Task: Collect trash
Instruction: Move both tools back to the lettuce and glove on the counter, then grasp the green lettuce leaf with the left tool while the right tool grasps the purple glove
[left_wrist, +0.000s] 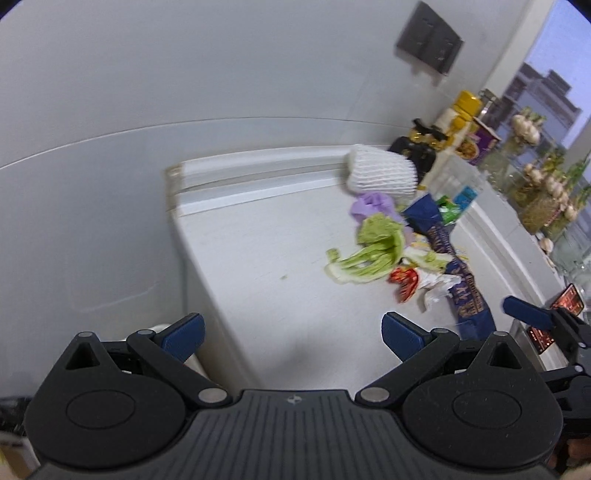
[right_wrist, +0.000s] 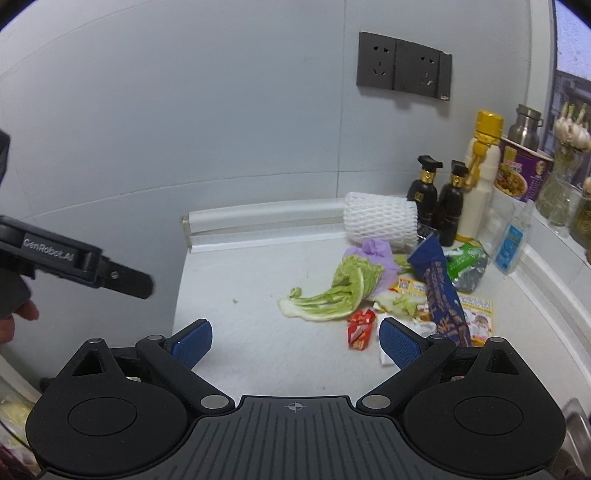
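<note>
both grippers hang above a white counter (right_wrist: 266, 332) with their blue-padded fingers spread wide and nothing between them. the left gripper (left_wrist: 293, 336) sits over the counter's left edge, where the top drops away beside the pale wall. the right gripper (right_wrist: 295, 341) hovers over bare counter just short of the trash pile; its right pad (right_wrist: 400, 345) is close to a crumpled white paper (right_wrist: 421, 326) and a small red wrapper (right_wrist: 360, 328), touching neither as far as the view shows. in the right wrist view the left gripper also shows from the side at the left edge, with part of a hand (right_wrist: 18, 317) behind it.

the trash lies heaped toward the back right corner of the counter: a limp green cabbage leaf (right_wrist: 332, 291) stretched out to the left, a crumpled purple glove (right_wrist: 373, 251) behind it, a long dark blue snack bag (right_wrist: 439, 291) tilted up across the pile, a green packet (right_wrist: 465, 264) to its right, and printed leaflets (right_wrist: 476, 310) flat underneath. a white foam fruit net (right_wrist: 380, 221) lies on its side against the back ledge, just behind the glove. a tiny green scrap (right_wrist: 234, 301) sits apart on the bare counter.

behind the pile stand two black bottles (right_wrist: 439, 199), a cream bottle with a yellow cap (right_wrist: 478, 173) and a purple noodle cup (right_wrist: 521, 173). a dark double socket (right_wrist: 402, 66) is on the wall above. the left wrist view is blurred, so small items there are hard to make out.
</note>
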